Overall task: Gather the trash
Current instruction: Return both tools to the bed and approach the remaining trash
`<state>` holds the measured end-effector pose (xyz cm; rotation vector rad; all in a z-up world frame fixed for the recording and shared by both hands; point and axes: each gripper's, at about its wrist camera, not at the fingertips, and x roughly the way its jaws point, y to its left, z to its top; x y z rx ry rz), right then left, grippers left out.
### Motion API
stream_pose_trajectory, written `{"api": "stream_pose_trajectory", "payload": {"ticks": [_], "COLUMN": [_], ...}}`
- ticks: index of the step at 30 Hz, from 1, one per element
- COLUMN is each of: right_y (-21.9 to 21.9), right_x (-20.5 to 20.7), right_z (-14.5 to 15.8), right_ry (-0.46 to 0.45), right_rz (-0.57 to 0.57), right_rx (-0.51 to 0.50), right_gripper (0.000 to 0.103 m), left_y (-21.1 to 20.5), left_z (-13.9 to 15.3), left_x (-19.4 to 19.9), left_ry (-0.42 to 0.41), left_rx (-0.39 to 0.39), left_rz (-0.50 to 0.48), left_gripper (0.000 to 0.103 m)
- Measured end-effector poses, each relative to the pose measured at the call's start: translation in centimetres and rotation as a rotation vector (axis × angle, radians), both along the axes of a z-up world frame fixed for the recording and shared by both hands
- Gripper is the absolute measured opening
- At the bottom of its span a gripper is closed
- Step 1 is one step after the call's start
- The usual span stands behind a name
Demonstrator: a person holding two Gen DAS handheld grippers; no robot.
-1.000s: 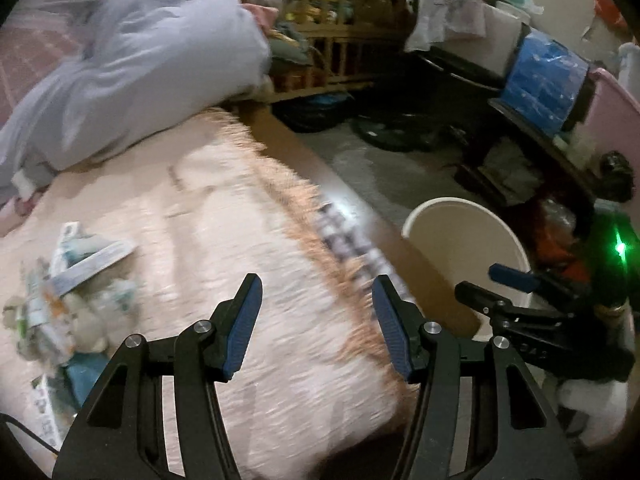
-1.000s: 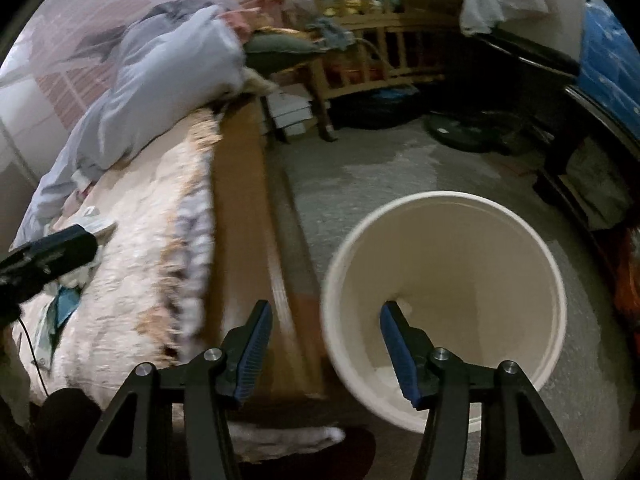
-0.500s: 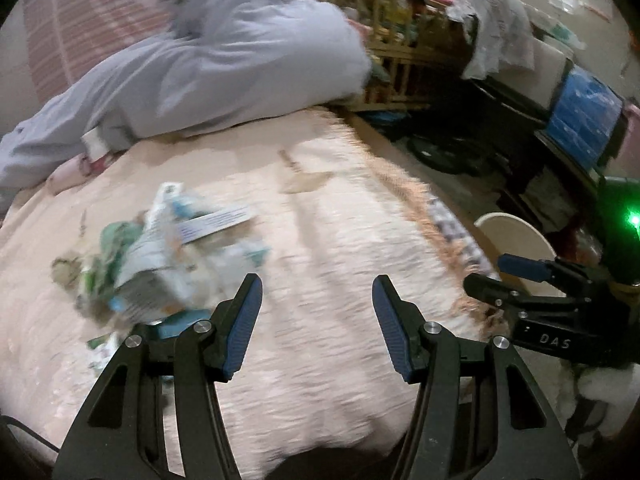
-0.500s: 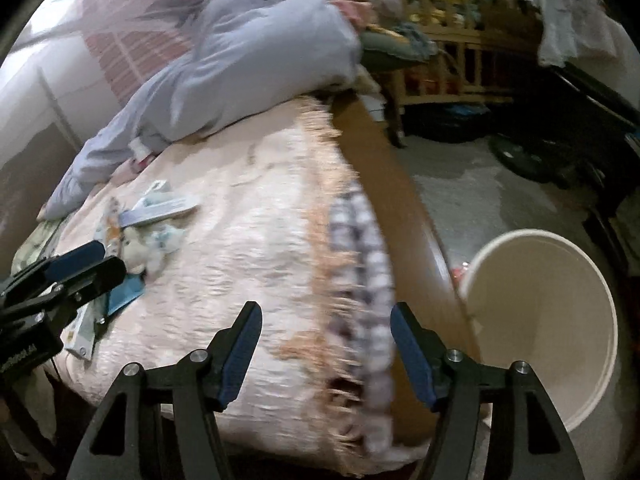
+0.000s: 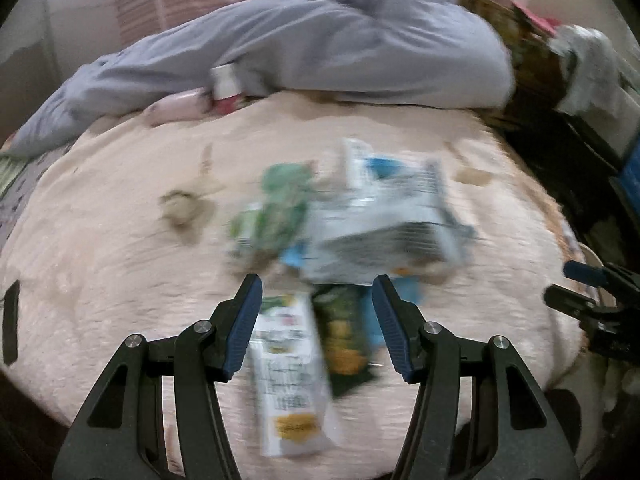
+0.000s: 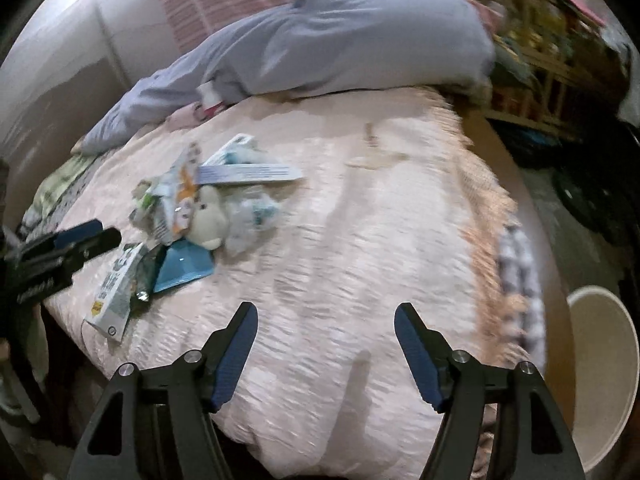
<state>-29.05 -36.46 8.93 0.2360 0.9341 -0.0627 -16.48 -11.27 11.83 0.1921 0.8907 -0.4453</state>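
Both grippers have swung away from the bucket point(image 6: 600, 380) to the trash pile point(image 5: 352, 232) on the pink blanket point(image 6: 360, 260). The left gripper point(image 5: 316, 300) hangs half open and empty over the wrappers. The right gripper point(image 6: 324, 320), empty, is opening. Best go down slowly and pinch one wrapper.

I am looking at a home bedroom: a bed under a fringed pink blanket point(image 6: 360, 240), a rumpled grey-blue duvet point(image 6: 360, 40), cluttered wooden shelving point(image 6: 552, 76) beside it.
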Motion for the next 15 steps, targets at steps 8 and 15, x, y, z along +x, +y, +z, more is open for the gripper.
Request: {"api": "stream_pose_trajectory", "payload": {"ticks": [8,15], "right_y": [1.9,2.4], "right_x": [5.0,9.0], "right_z": [0.5,-0.8], "right_ry": [-0.013,0.027], "right_rz": [0.071,0.114], "right_rx": [-0.033,0.001], "right_gripper": [0.068,0.068], "left_y": [3.9,4.0], "left_z": [-1.1,-3.0], "left_x": [4.8,7.7], "left_ry": [0.048,0.114], "left_rx": [-0.041,-0.077], "left_rz": [0.107,0.105], "left_gripper": [0.056,0.056]}}
